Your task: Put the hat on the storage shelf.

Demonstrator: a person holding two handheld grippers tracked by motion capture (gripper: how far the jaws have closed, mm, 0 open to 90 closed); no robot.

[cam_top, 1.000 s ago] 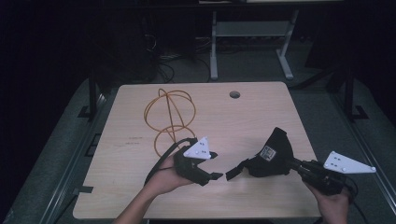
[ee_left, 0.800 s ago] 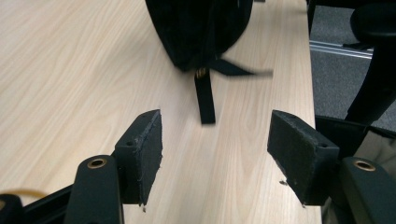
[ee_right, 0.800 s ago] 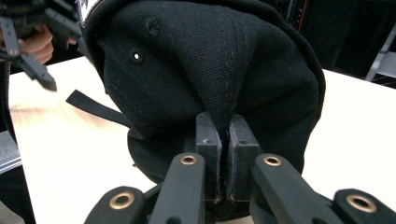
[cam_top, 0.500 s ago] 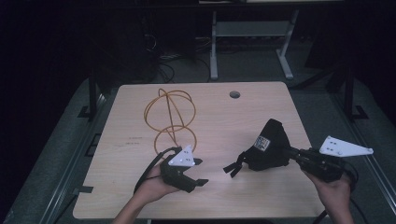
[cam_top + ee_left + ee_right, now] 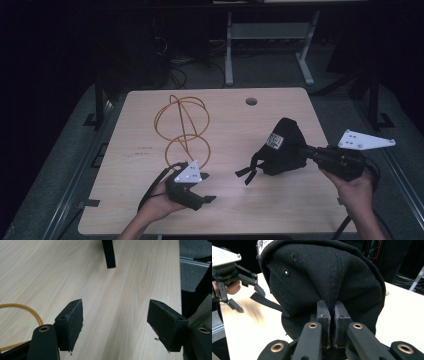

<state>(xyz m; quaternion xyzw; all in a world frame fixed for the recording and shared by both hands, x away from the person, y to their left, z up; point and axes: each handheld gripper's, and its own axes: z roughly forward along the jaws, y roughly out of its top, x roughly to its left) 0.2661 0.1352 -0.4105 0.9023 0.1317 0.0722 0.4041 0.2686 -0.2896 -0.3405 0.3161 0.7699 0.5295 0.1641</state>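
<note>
Gripping black cap (image 5: 284, 148), right tool (image 5: 331, 326), left tool (image 5: 201, 192) empty

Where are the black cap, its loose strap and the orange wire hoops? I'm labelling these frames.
black cap (image 5: 285, 147): high view, on its crown.
strap (image 5: 248, 172): high view, near its free end.
orange wire hoops (image 5: 187, 150): high view, on the lower ring's rim.

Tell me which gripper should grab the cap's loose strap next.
Left. The left gripper is open and empty, pointing toward the dangling strap. The right gripper is already pinched on the black cap, holding it up, so it likely cannot let go.
</note>
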